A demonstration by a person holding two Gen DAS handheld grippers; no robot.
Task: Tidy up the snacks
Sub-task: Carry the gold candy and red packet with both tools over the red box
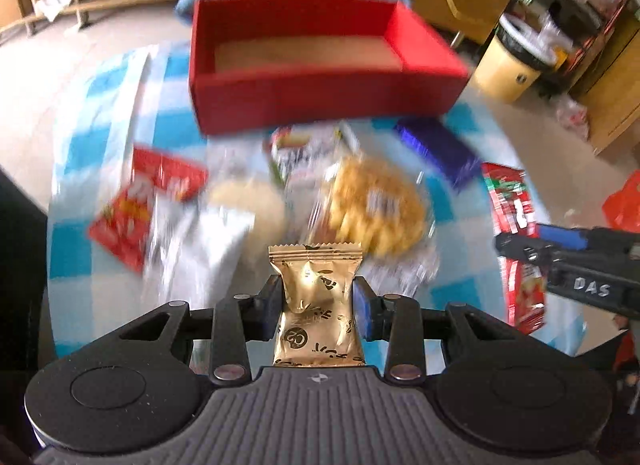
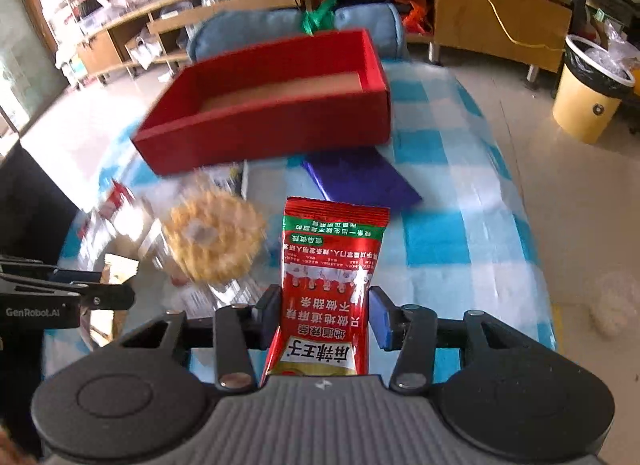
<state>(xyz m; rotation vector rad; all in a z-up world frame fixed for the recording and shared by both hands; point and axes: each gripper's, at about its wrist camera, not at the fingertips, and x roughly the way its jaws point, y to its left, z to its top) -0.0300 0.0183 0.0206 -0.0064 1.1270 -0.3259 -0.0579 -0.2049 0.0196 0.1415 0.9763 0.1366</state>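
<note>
left gripper (image 1: 316,301): clamped on gold packet (image 1: 318,297), "c2" printed
right gripper (image 2: 324,315): clamped on red sachet (image 2: 330,281), chinese lettering
arm labels: "das", "genrobot.ai"

Loose snack packets (image 1: 372,205) crowd the way to the empty red box (image 1: 320,65)

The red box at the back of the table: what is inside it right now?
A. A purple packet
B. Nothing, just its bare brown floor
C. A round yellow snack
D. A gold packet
B: the red box shows only its bare brown floor, while the gold packet is clamped in the left gripper.
</note>
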